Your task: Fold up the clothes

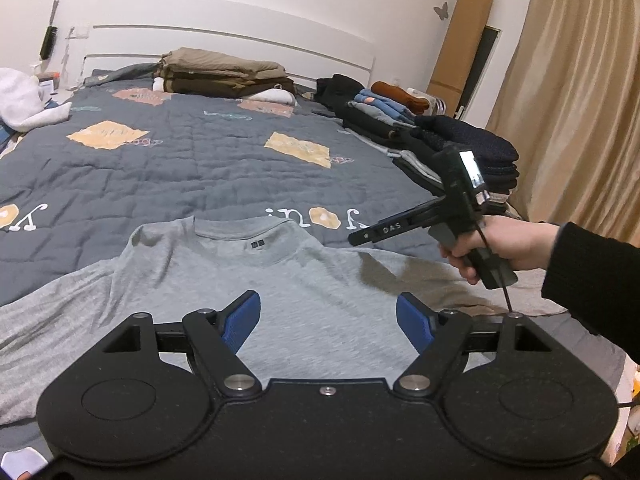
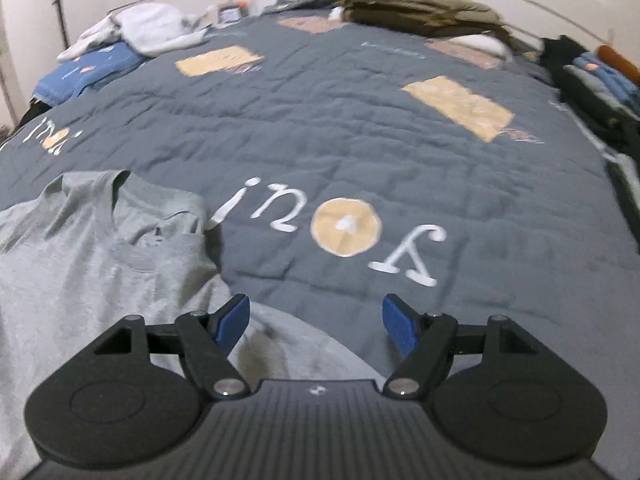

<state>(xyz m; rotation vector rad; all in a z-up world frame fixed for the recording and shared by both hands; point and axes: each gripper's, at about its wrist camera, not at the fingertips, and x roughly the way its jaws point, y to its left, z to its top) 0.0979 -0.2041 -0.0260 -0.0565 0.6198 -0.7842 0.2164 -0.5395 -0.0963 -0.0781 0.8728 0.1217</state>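
A grey T-shirt [image 1: 280, 280] lies spread flat on the dark quilted bed cover [image 1: 200, 160], its collar toward the headboard and its sleeves out to both sides. My left gripper [image 1: 328, 308] hovers over the shirt's chest, open, with nothing between its blue pads [image 1: 244, 320]. A hand in a black sleeve holds my right gripper [image 1: 356, 237] over the shirt's right shoulder. In the right wrist view the right gripper [image 2: 316, 314] is open and empty above the grey T-shirt's [image 2: 80, 280] shoulder edge, and the collar lies to the left.
Stacks of folded clothes [image 1: 460, 148] line the bed's right edge. A brown folded pile [image 1: 224, 76] sits by the white headboard. White clothes [image 1: 20, 100] and a blue garment [image 2: 92, 64] lie at the far left. A beige curtain [image 1: 580, 100] hangs on the right.
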